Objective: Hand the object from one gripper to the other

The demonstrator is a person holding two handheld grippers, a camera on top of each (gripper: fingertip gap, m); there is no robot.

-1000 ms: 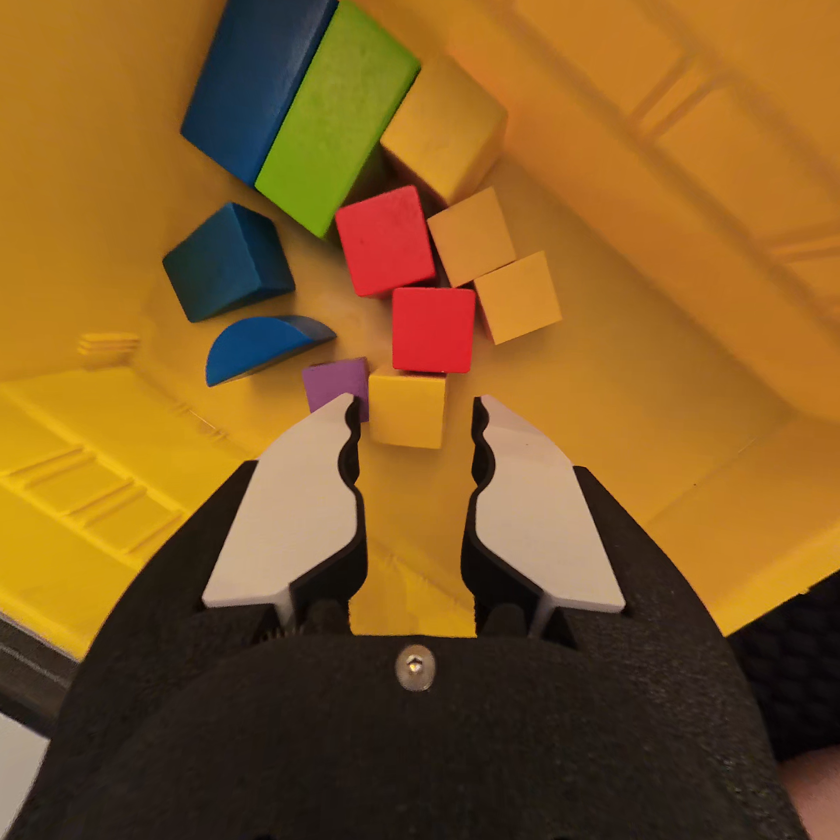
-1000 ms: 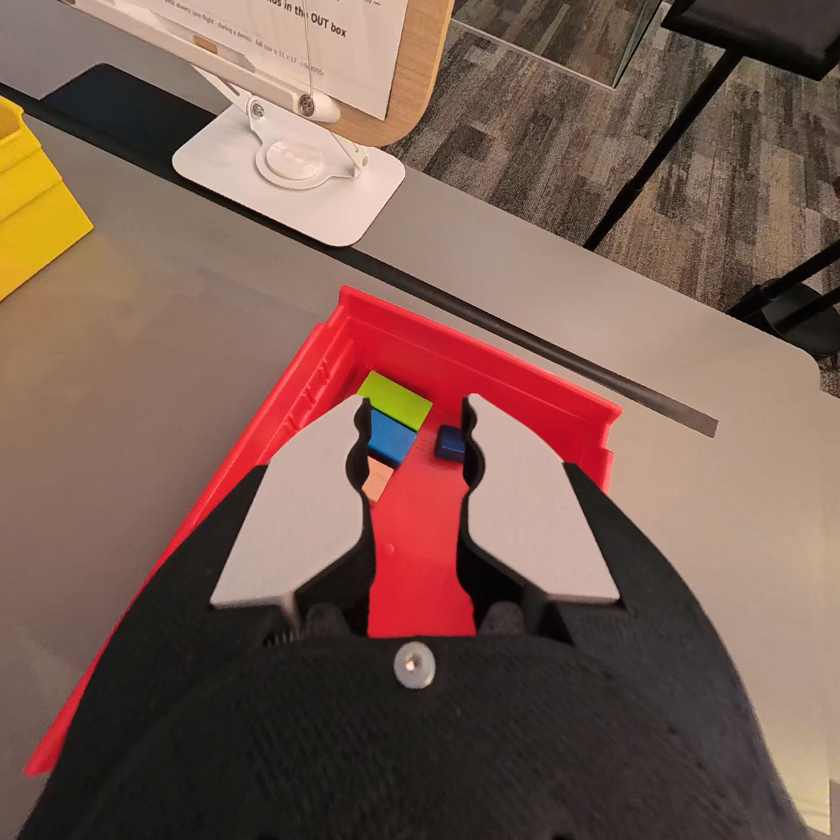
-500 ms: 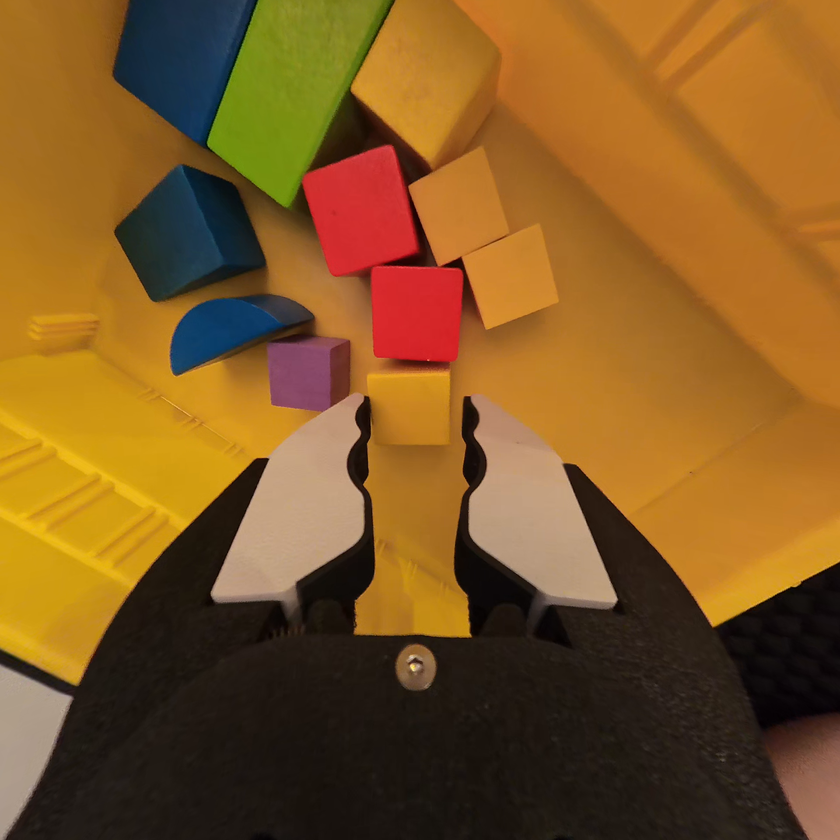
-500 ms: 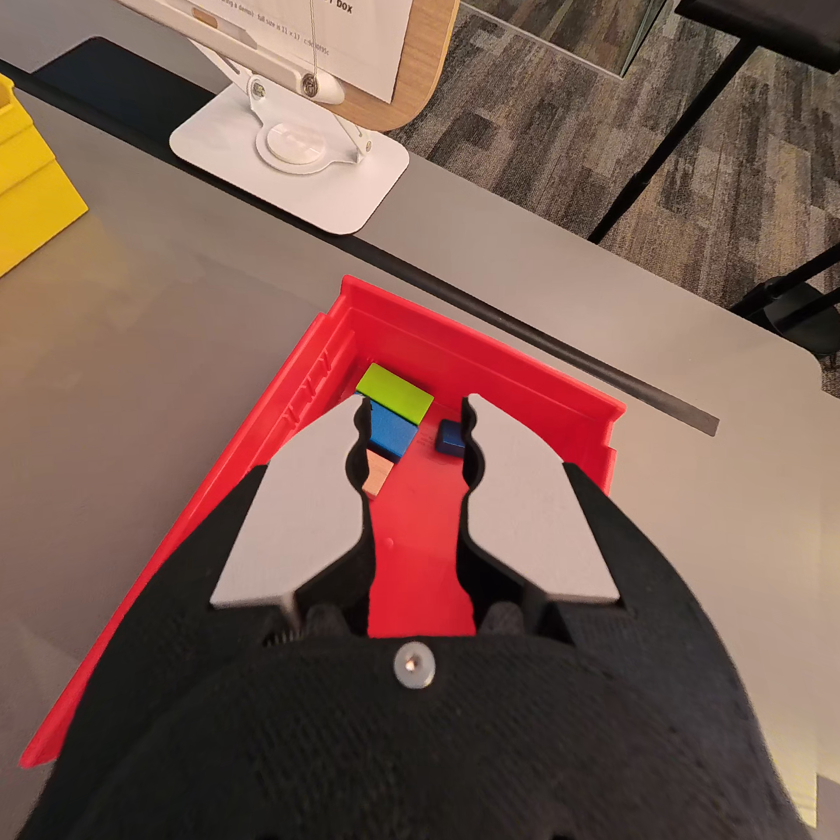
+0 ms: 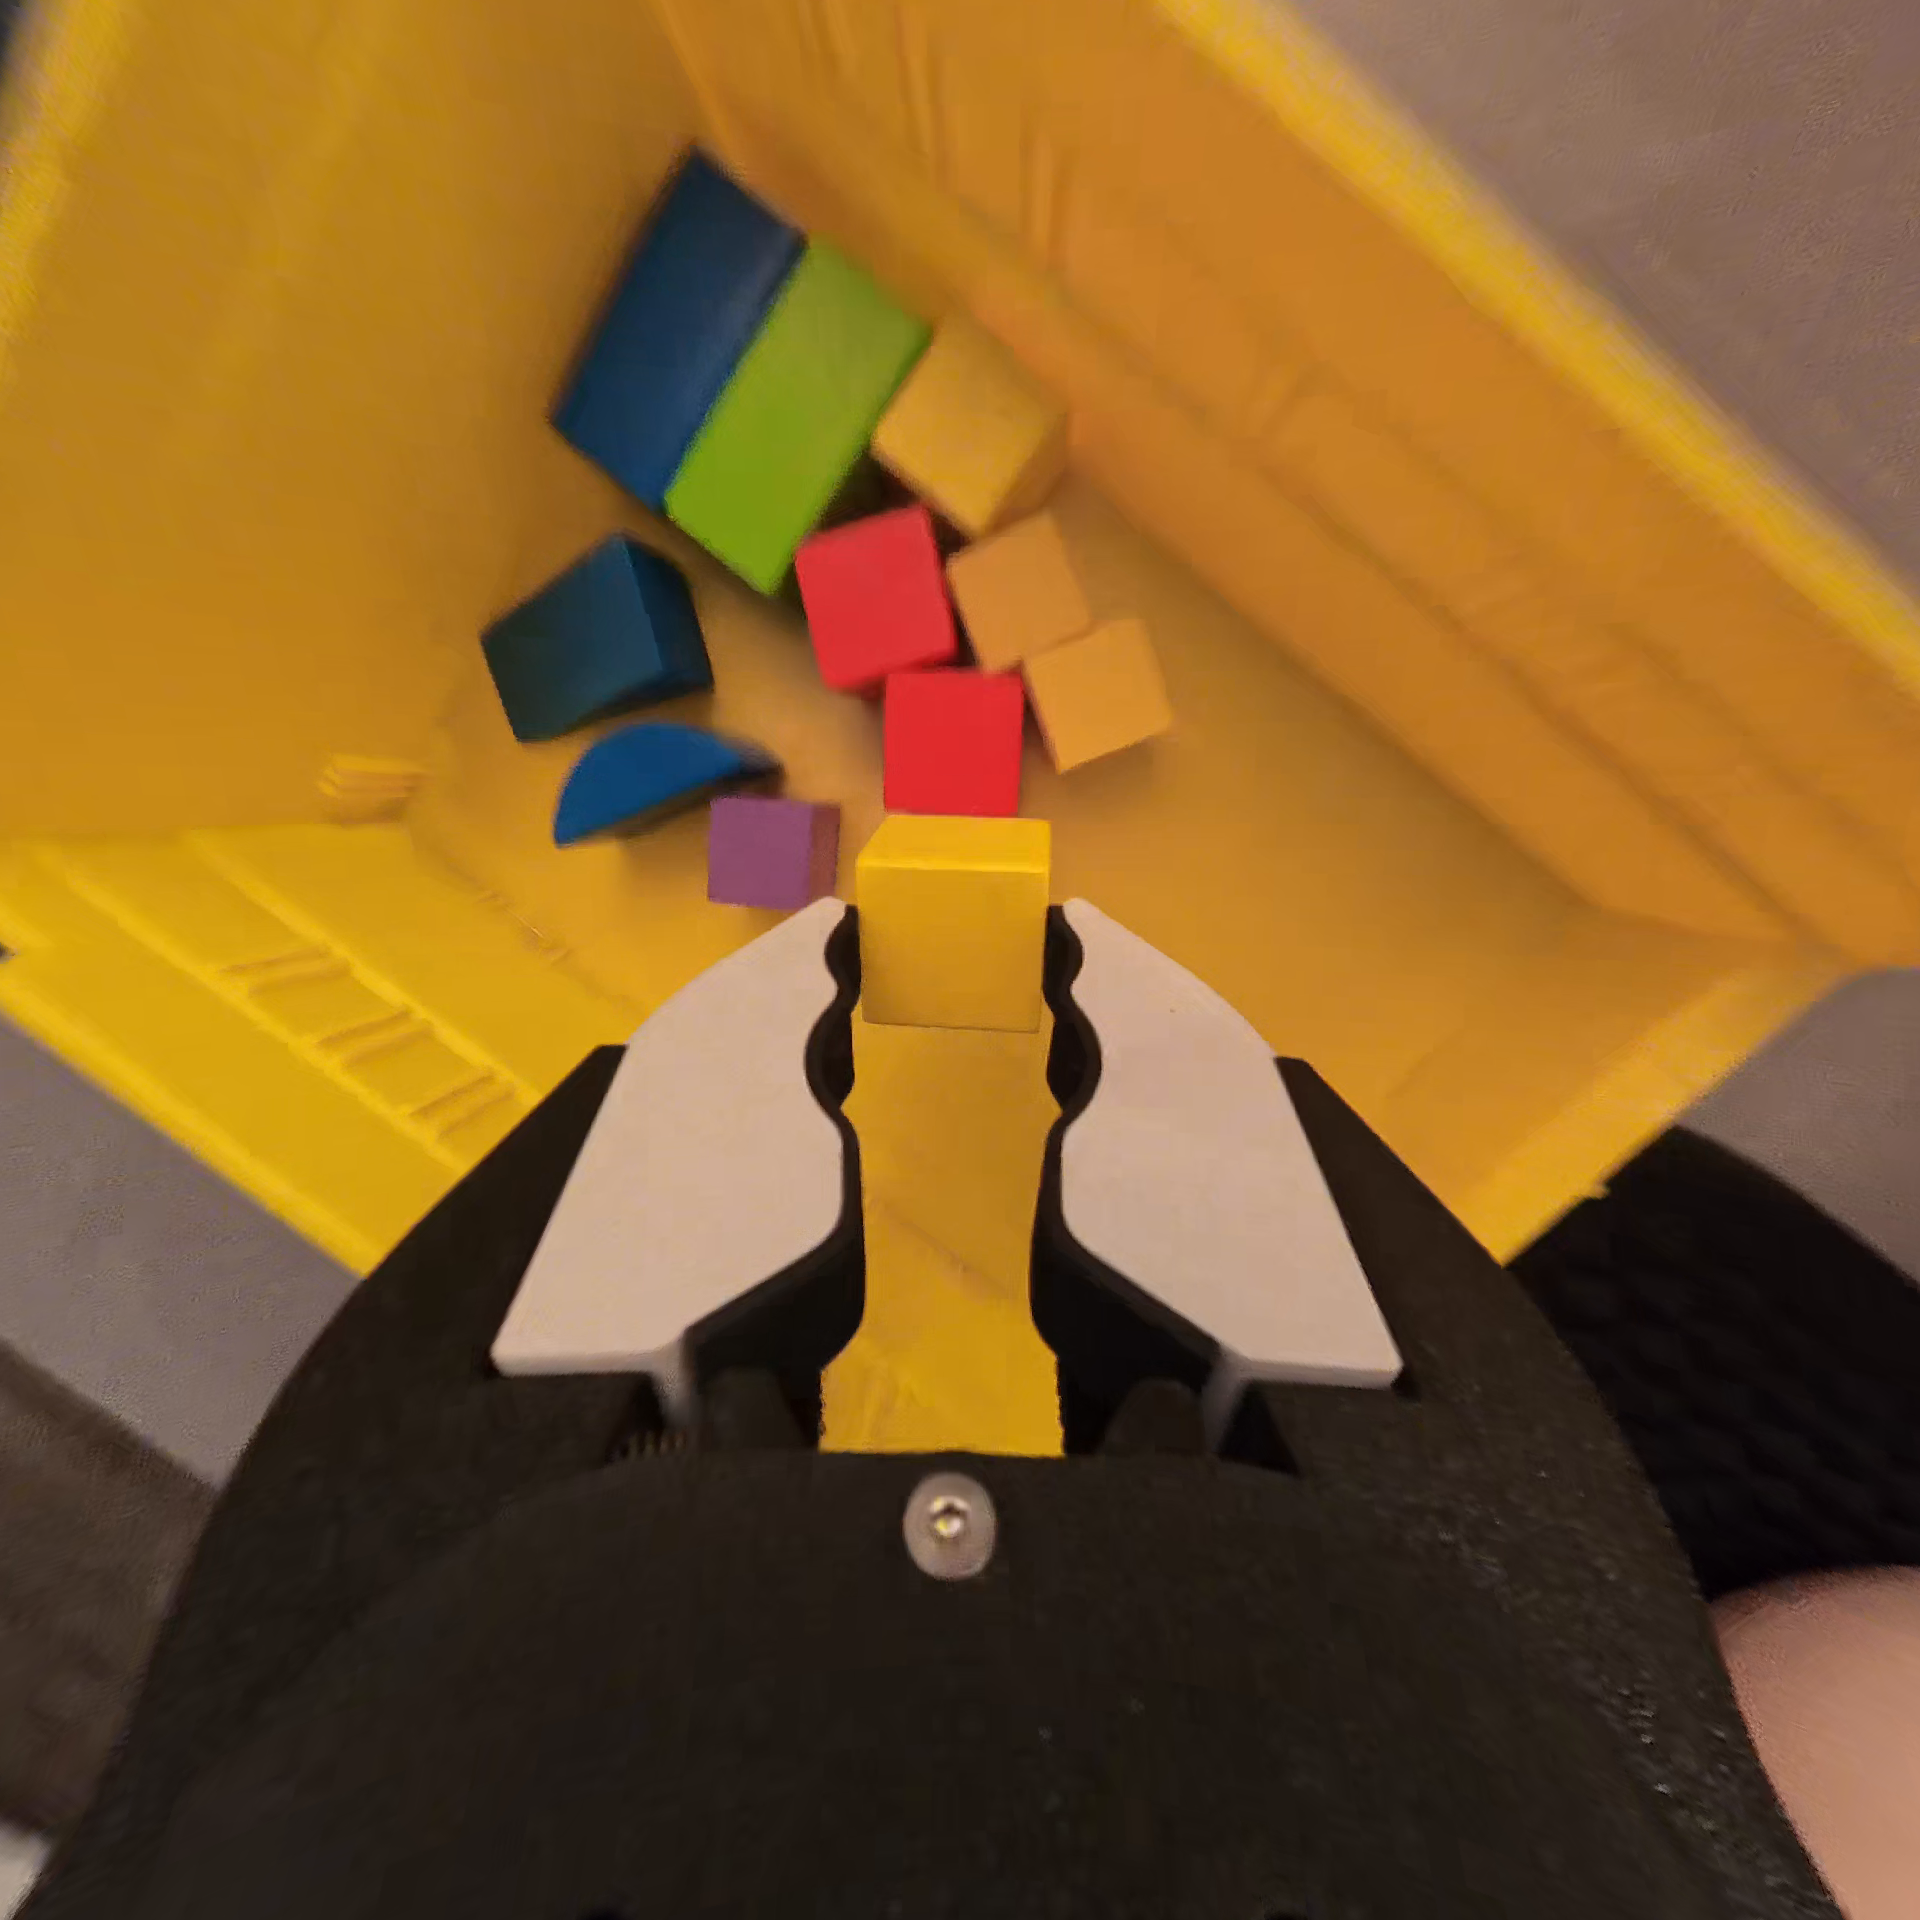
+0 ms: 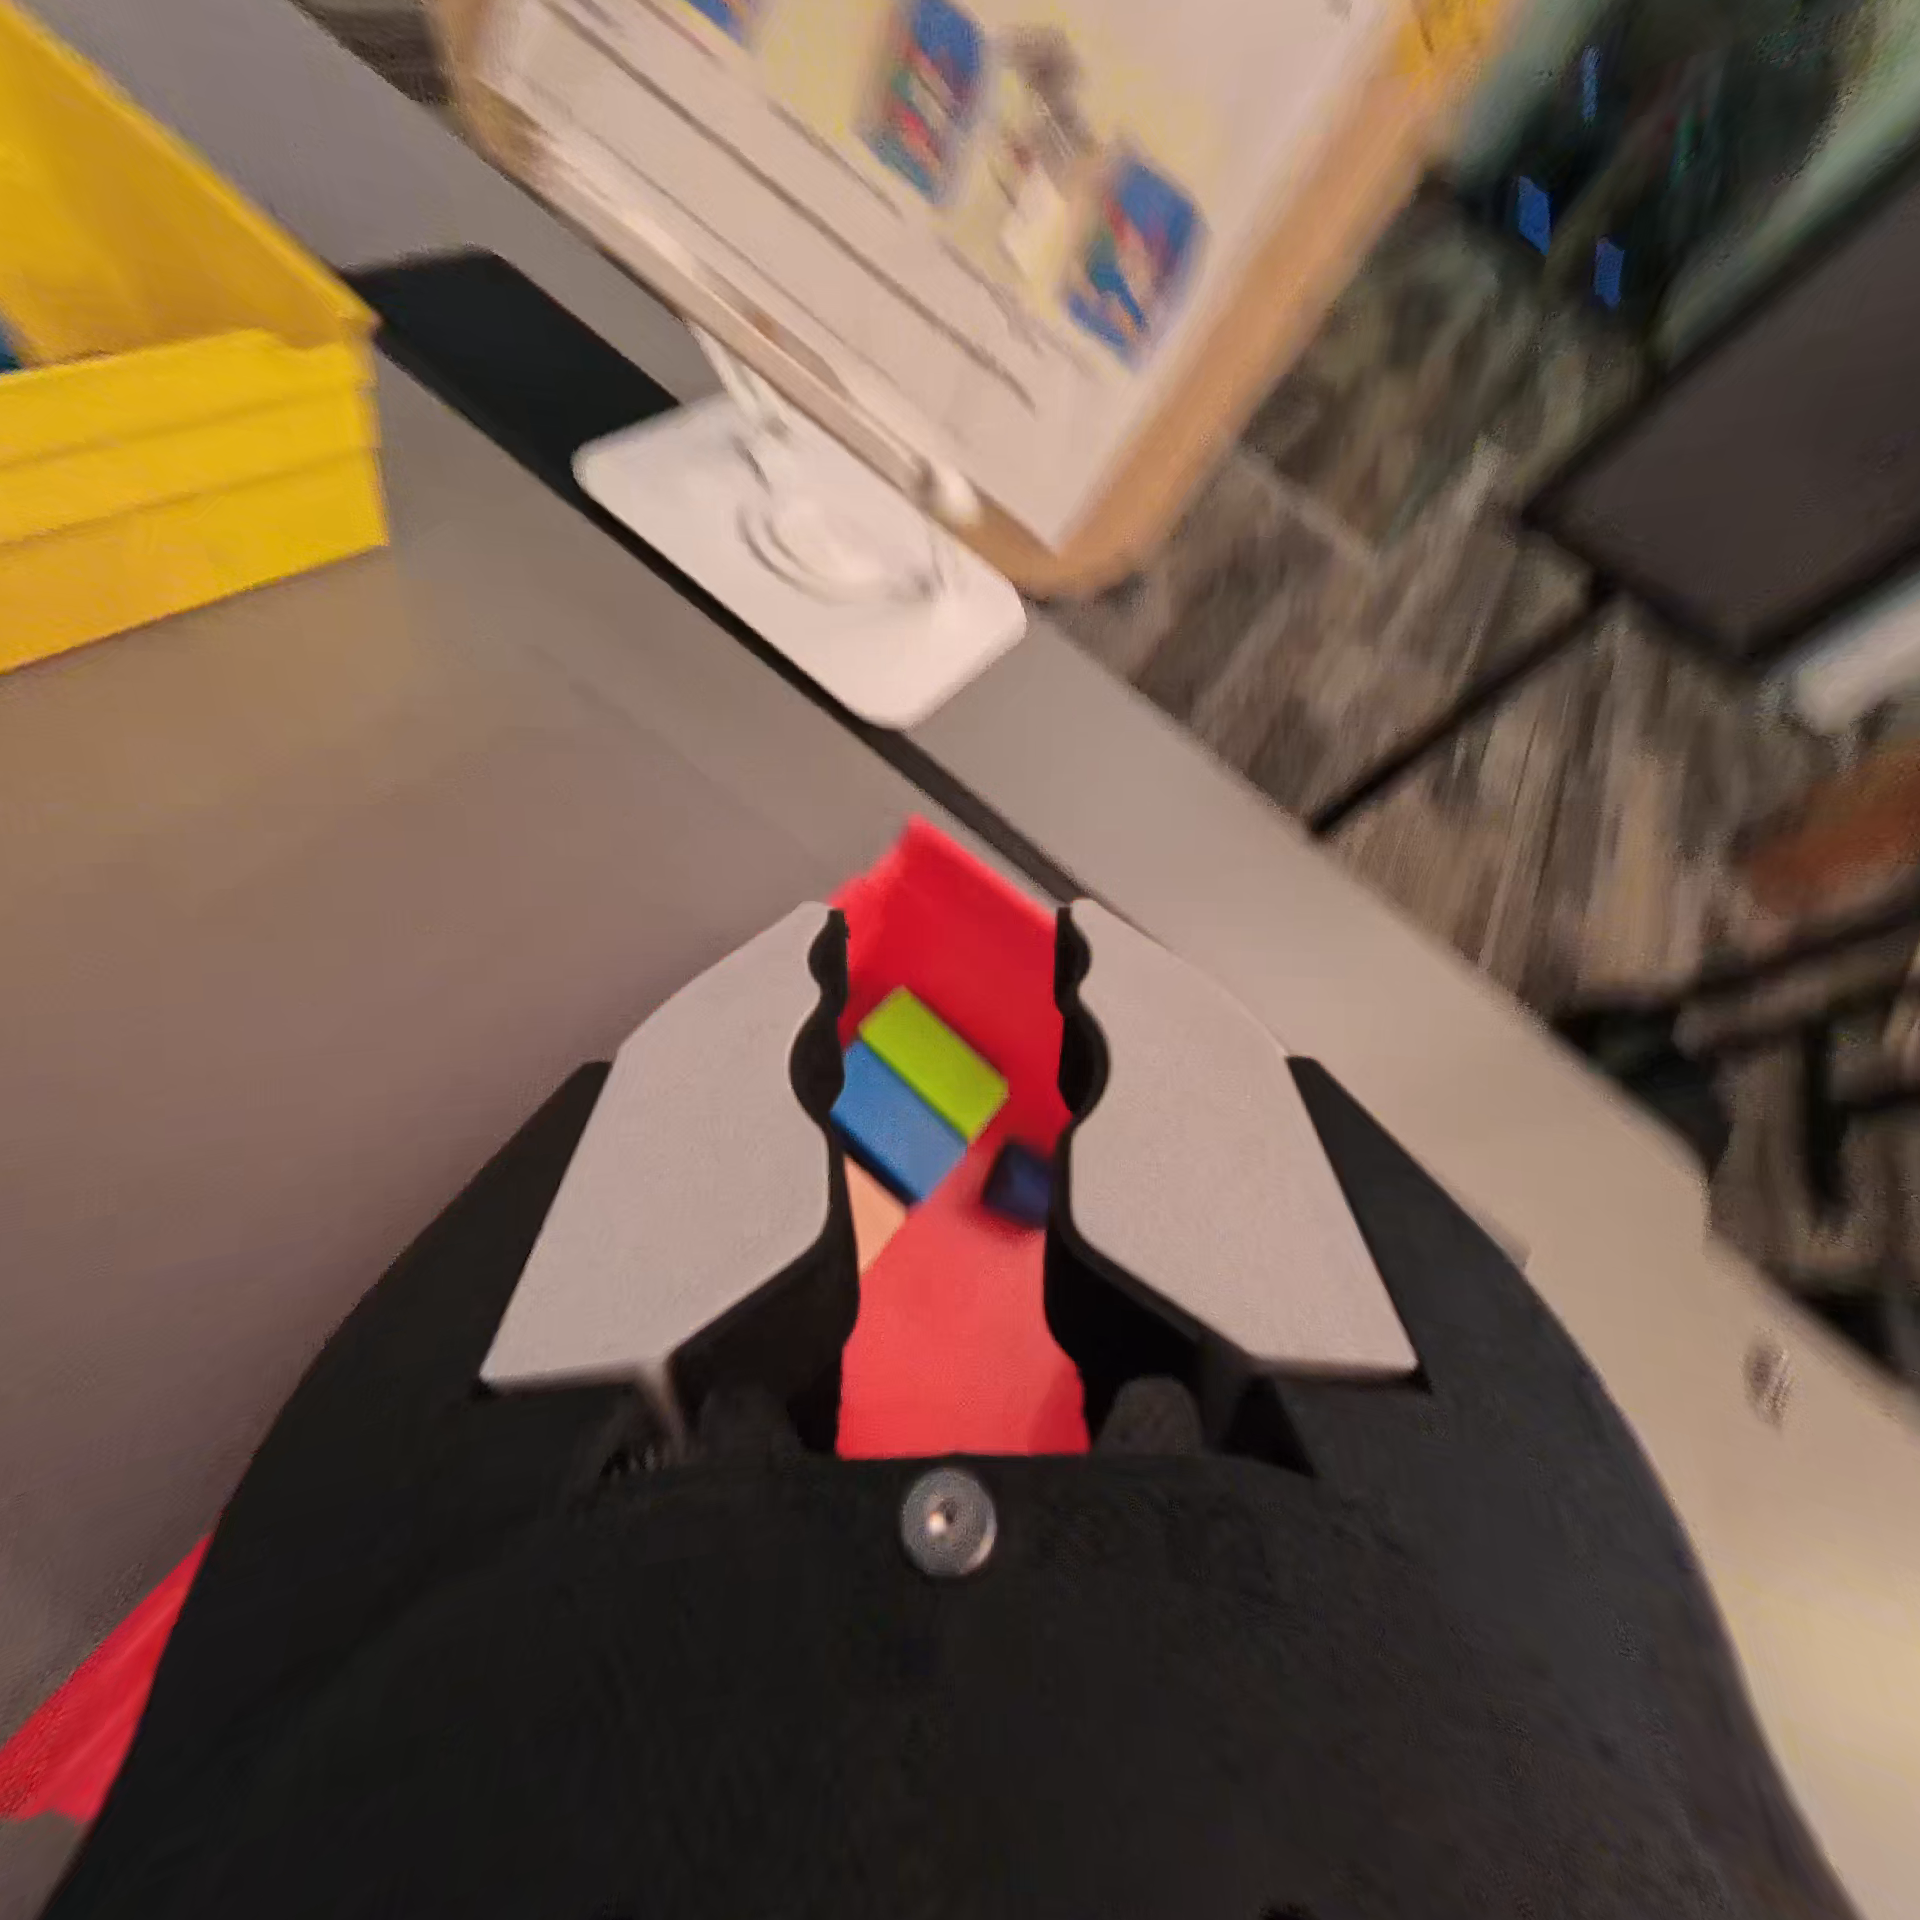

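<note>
Left gripper (image 5: 951,920) clamps a yellow cube (image 5: 951,925); beyond it lie two red cubes (image 5: 951,740), one purple cube (image 5: 771,852). Right gripper (image 6: 948,920) gapes empty.

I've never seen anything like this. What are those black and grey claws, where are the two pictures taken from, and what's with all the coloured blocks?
There is no robot here: a person holds a two-finger gripper in each hand, and each carries a camera looking forward along its grey fingers. The left wrist view shows the left gripper pinching a yellow cube above a yellow bin of wooden blocks, among them a purple cube and two red ones. The right wrist view shows the right gripper, open and empty, above a red bin on a grey table. That bin holds a green block, a blue block and a few smaller pieces. A sign on a white stand stands behind, blurred.
</note>
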